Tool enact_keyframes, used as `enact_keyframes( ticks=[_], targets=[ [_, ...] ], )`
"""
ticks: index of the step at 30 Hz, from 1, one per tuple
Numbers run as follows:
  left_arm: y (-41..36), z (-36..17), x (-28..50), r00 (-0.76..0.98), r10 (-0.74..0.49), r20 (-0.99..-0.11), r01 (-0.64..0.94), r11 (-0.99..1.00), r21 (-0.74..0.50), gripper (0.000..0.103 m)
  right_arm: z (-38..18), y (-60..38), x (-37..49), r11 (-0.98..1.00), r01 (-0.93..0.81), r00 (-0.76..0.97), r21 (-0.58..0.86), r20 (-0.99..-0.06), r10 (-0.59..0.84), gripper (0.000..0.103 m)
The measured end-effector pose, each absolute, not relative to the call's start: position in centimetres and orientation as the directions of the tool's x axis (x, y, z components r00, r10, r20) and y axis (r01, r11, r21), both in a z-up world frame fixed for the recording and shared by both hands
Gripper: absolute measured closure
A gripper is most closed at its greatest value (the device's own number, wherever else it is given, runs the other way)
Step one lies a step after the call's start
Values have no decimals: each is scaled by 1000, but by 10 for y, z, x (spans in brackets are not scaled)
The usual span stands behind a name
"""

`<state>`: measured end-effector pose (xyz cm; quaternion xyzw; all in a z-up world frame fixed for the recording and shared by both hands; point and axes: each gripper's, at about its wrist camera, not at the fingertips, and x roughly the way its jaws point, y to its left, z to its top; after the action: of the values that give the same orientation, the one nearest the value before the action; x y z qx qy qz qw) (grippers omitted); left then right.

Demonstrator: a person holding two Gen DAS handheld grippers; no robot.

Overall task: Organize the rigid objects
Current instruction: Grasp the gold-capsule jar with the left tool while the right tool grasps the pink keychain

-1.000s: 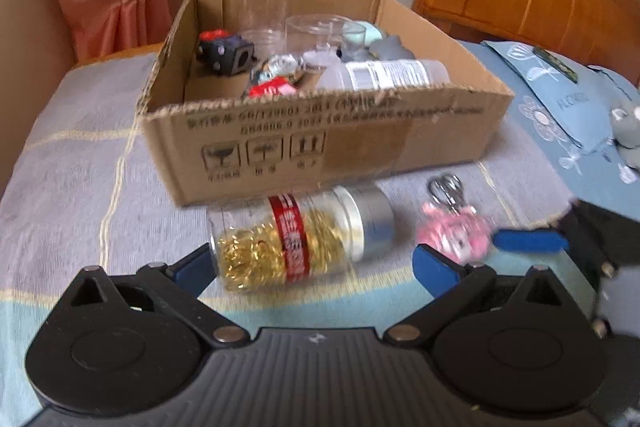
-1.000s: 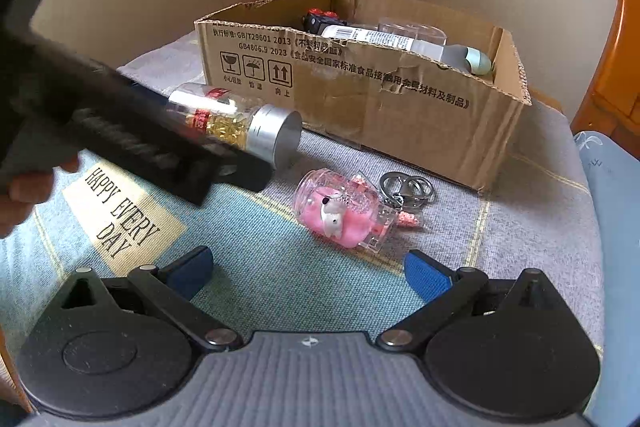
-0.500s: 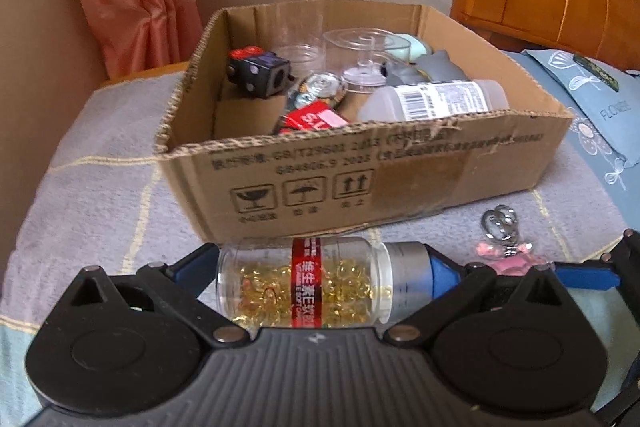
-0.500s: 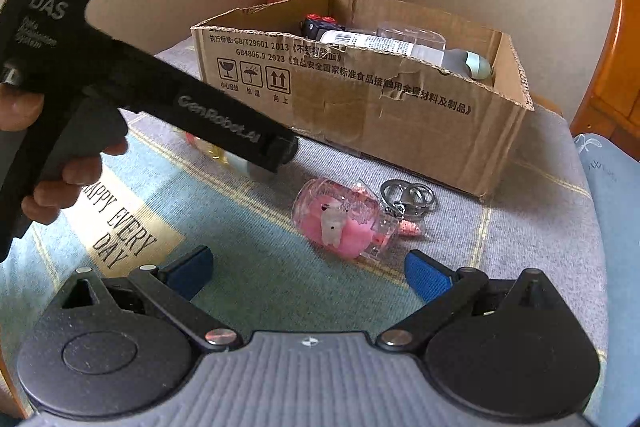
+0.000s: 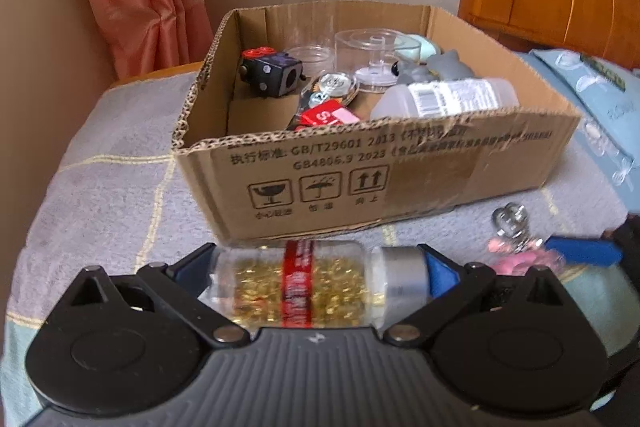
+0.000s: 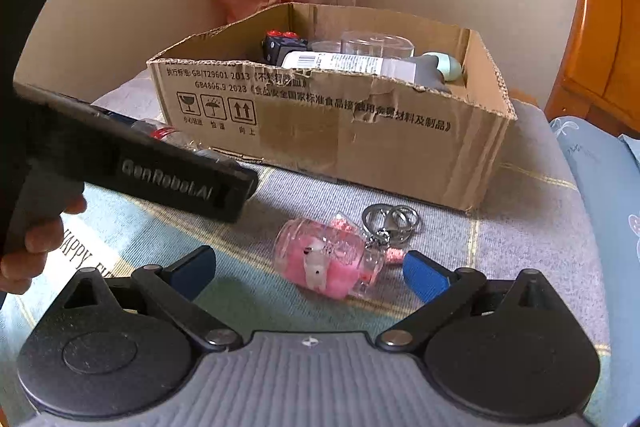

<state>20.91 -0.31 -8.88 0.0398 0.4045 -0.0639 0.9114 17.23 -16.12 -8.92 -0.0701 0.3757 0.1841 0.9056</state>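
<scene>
While the left gripper point(image 5: 318, 267) clamped a clear, ribbed-free capsule bottle point(image 5: 304, 283) lengthwise, the right gripper point(image 6: 310, 269) stood spread around a glossy pink keychain point(image 6: 328, 267) before the corrugated cardboard box point(image 6: 360, 139).

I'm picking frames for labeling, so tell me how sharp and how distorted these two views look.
Left wrist view: the capsule bottle between the left gripper fingers is smeared by blur, the cardboard box print is partly soft, and fisheye bends the edges. Right wrist view: sharper; the pink keychain and box text read clearly, with soft daylight and the same edge curving.
</scene>
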Motion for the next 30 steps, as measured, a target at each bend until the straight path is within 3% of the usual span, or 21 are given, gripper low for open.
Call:
enact_keyframes(
  ticks=[13,24,30],
  targets=[
    [9,-88,200,670,-100,-736,241,966,88,2,-94,-182,185,970,-244,668,-1,-725,167,5],
    [5,-89,198,668,-115,-736,302,945,126,7,-87,-166,180,959,-282,667,-16,-722,184,41],
    [7,-89,198,648,-130,-750,335,934,127,7,-83,-167,178,947,-318,652,-39,-735,189,44]
  ],
)
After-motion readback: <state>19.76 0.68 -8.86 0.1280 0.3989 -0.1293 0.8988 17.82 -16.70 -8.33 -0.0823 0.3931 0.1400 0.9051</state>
